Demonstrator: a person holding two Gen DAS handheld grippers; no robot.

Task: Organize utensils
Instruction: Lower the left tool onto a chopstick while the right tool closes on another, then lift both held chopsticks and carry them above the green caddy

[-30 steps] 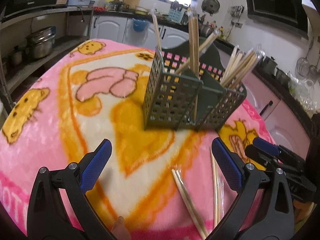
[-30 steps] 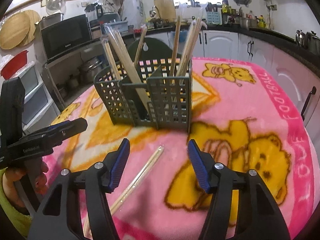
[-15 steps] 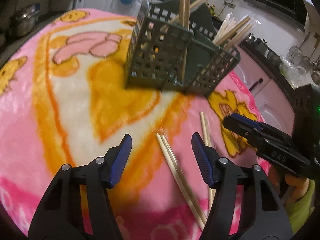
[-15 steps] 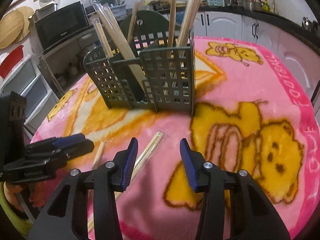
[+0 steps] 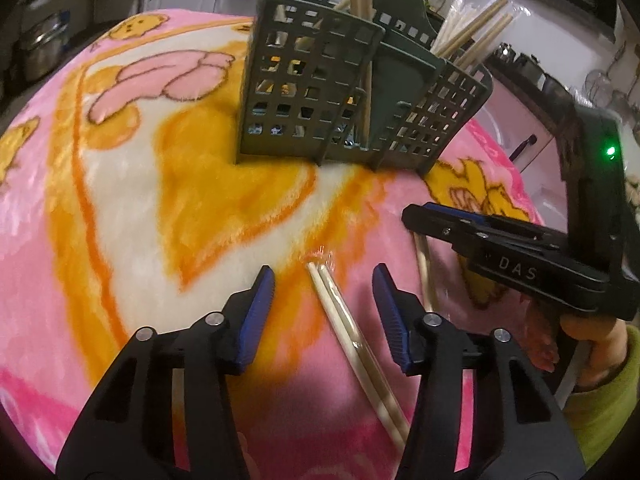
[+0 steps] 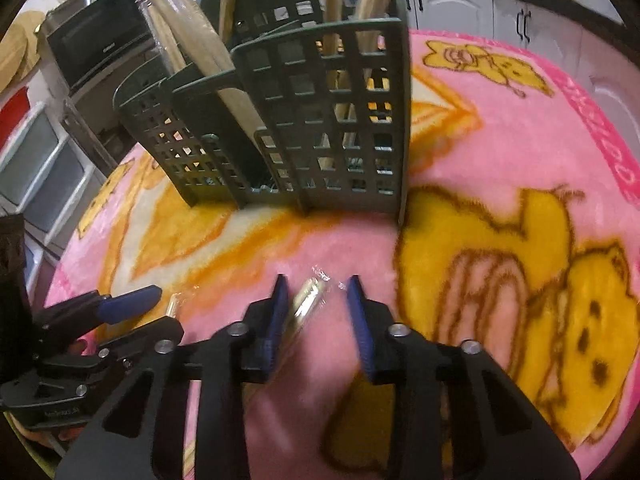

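The left gripper (image 5: 322, 312) is closing, its fingers (image 5: 256, 316) spread either side of a wrapped chopstick pair (image 5: 352, 340) lying on the blanket (image 5: 120, 200), not yet pressing it. The right gripper (image 6: 318, 318) is closing too; another wrapped pair (image 6: 308, 300) lies between its fingers (image 6: 276, 316), close to the left one, though contact is too blurred to tell. Both pairs are still down, so two at least remain to be stowed. The rack (image 5: 344, 92) beyond already holds several chopsticks upright in its compartments. The grippers work close together and could crowd each other; the rack's filled slots leave tighter room.
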